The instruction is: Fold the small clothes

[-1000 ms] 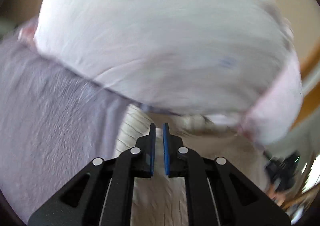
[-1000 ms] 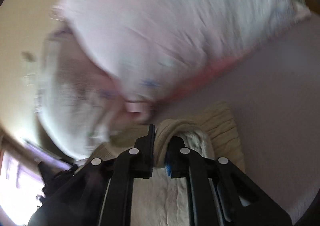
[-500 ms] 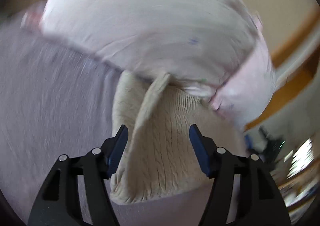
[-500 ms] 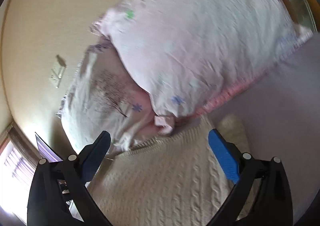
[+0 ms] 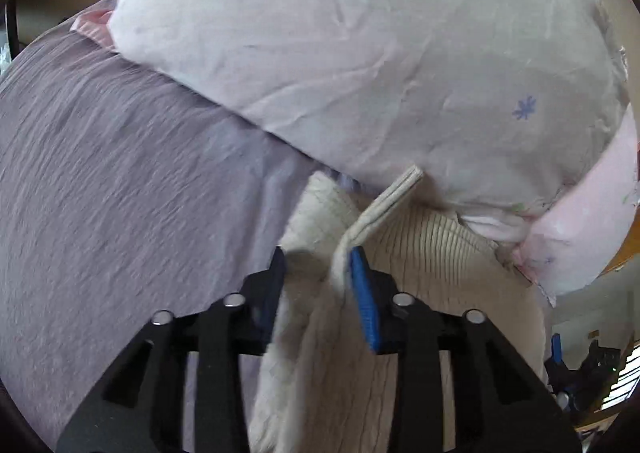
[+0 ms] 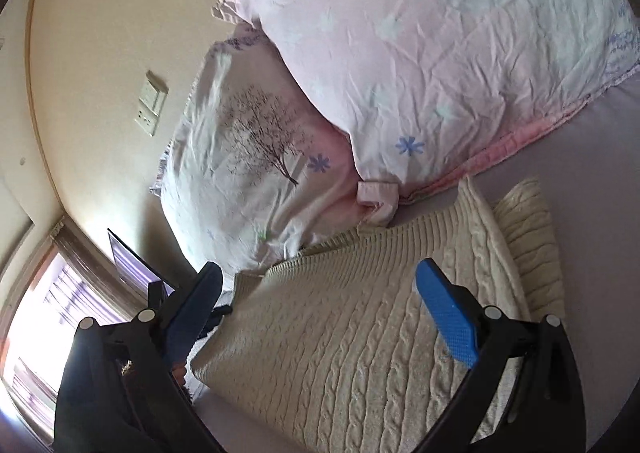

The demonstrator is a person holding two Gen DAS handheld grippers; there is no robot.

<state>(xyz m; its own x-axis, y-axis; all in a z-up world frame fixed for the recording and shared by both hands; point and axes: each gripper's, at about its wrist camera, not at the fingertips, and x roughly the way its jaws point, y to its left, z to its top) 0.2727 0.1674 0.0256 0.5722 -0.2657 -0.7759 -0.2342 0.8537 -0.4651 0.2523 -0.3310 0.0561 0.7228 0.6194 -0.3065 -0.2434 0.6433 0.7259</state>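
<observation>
Sweater [image 6: 360,333], cream cable-knit: lower centre of my right view, on lilac sheet [image 5: 120,181] below pink pillow [image 6: 440,53]. Right gripper [image 6: 318,285] spread wide above it; left gripper [image 5: 318,265] part-open around its raised fold

Sweater [image 6: 360,341]: cream cable-knit, ribbed hem, rough. Sheet [image 5: 120,181]: mauve crinkled cloth, matt. Pillow [image 6: 440,45]: thin creased pink cotton. My left gripper [image 5: 318,285]: matt black plastic, blue textured pads [image 5: 364,293], shiny metal screws [image 5: 234,299].
</observation>
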